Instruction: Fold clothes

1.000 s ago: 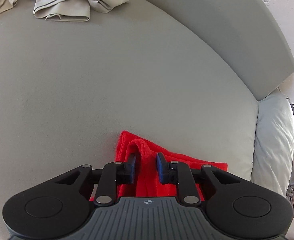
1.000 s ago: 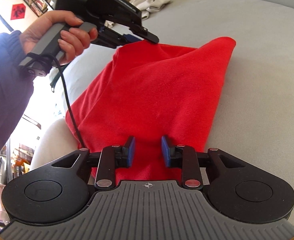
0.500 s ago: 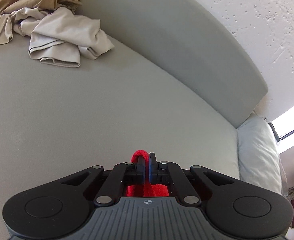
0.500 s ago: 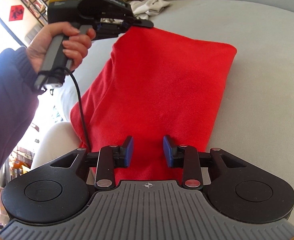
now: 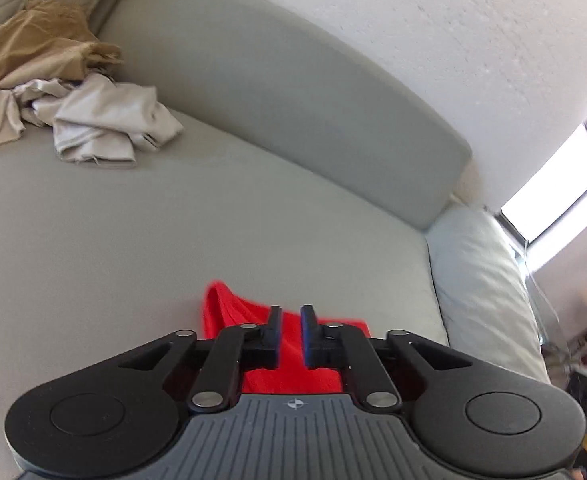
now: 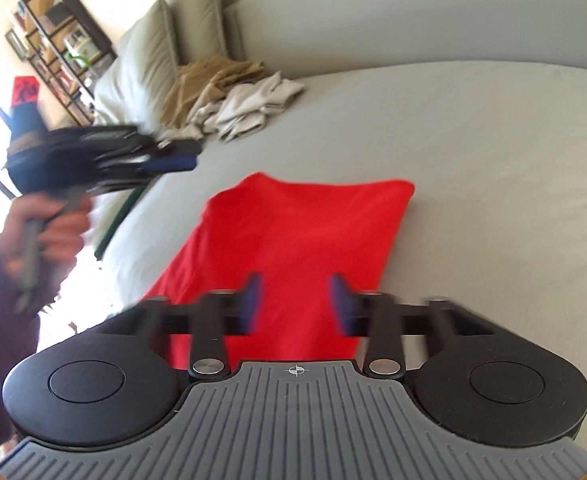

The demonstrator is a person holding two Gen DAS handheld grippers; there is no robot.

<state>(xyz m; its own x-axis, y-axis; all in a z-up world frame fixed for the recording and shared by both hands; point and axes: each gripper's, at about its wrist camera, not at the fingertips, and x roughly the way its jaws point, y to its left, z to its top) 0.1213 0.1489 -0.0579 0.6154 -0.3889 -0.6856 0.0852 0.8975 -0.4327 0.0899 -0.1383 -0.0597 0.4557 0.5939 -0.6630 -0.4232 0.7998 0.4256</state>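
A folded red garment (image 6: pixel 293 236) lies flat on the grey sofa seat (image 6: pixel 473 160). It also shows in the left wrist view (image 5: pixel 289 344), low behind the fingers. My left gripper (image 5: pixel 290 322) is open with a narrow gap and empty, raised above the garment's far left corner; in the right wrist view (image 6: pixel 181 162) it hovers left of the cloth. My right gripper (image 6: pixel 295 304) is open and empty, over the garment's near end.
A heap of beige and tan clothes (image 5: pixel 73 120) lies at the back of the seat, also in the right wrist view (image 6: pixel 233 100). The sofa backrest (image 5: pixel 293 100) runs behind. A pale cushion (image 5: pixel 481 280) lies at the right. Shelves (image 6: pixel 57 48) stand far left.
My left gripper let go of the red garment's corner, opened and lifted away to the left. The garment now lies flat. My right gripper opened wider and pulled back a little.
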